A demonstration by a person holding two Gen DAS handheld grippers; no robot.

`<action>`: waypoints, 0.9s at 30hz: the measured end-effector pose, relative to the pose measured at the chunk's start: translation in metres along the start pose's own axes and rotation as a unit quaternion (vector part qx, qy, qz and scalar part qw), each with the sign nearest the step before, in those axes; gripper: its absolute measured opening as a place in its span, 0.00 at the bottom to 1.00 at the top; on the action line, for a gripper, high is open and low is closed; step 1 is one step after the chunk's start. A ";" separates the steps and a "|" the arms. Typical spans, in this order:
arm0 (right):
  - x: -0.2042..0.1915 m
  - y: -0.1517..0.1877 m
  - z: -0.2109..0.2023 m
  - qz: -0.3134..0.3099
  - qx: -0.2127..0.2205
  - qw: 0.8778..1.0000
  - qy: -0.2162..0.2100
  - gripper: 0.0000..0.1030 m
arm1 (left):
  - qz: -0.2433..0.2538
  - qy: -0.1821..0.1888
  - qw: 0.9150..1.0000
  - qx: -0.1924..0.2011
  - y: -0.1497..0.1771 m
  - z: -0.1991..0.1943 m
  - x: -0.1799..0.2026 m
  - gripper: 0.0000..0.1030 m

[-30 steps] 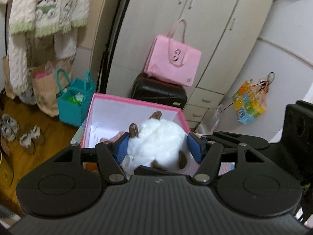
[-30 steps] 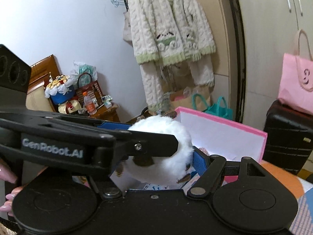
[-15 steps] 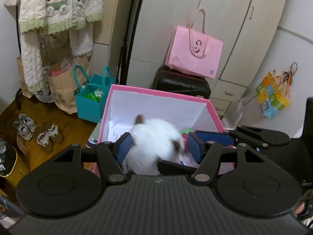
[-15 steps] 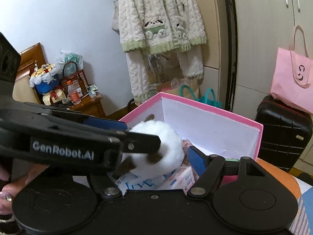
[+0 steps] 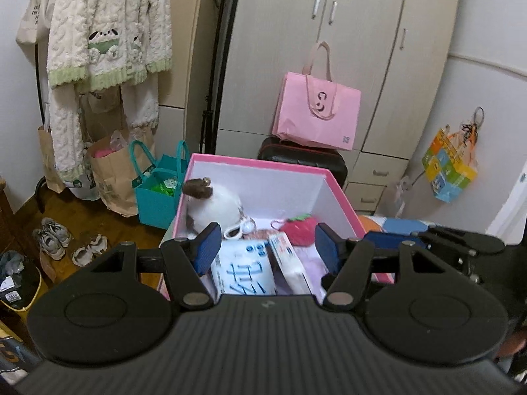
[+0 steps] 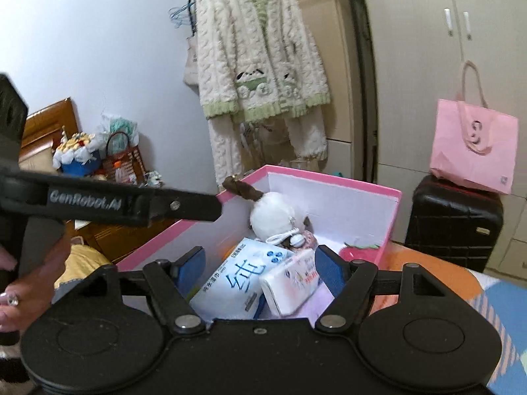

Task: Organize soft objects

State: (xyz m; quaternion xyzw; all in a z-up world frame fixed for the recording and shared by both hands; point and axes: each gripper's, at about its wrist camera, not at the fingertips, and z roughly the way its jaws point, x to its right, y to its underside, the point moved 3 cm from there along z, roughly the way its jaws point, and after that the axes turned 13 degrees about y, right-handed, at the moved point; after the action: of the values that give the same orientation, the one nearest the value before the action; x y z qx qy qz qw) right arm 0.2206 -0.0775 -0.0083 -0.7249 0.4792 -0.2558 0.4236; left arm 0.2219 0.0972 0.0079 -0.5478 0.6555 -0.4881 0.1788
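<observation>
A pink box (image 5: 263, 163) with white inner walls stands ahead in both views. A white plush toy (image 5: 215, 207) with brown ears lies in its far left corner, free of both grippers. Beside it in the box are a red strawberry plush (image 5: 299, 227) and two tissue packs (image 5: 243, 271). My left gripper (image 5: 266, 247) is open over the box's near edge with nothing between its pads. In the right wrist view the plush toy (image 6: 273, 210) and tissue packs (image 6: 237, 279) show beyond my right gripper (image 6: 260, 263), which is also open and holds nothing. The left gripper's finger (image 6: 131, 200) crosses that view at the left.
Behind the box a pink tote bag (image 5: 316, 112) rests on a black suitcase (image 6: 454, 223) before a wardrobe (image 5: 329, 49). On the left are a teal bag (image 5: 158, 194), paper bags, shoes (image 5: 52, 237) on the wood floor and a hanging cardigan (image 6: 263, 59). A person's hand (image 6: 19, 296) holds the left gripper.
The white plush toy hung between the pads of both grippers above the box. It dropped out of them and now lies in the box's far left corner. Both grippers have drawn back.
</observation>
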 end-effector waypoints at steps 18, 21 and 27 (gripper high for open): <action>0.030 0.048 -0.104 0.046 0.052 0.993 0.094 0.78 | 0.024 -0.002 1.000 0.019 0.057 -0.049 0.059 0.67; 0.034 0.055 -0.120 0.051 0.062 0.991 0.104 0.80 | 0.027 0.001 0.999 0.022 0.063 -0.054 0.068 0.69; 0.037 0.061 -0.137 0.051 0.070 0.987 0.133 0.84 | 0.042 0.008 0.999 0.026 0.071 -0.064 0.088 0.72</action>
State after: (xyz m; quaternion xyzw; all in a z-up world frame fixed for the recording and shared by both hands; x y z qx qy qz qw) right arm 0.1000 -0.1726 0.0079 -0.6273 0.5488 -0.3609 0.4184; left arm 0.1044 0.0415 0.0047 -0.5113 0.6664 -0.5011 0.2081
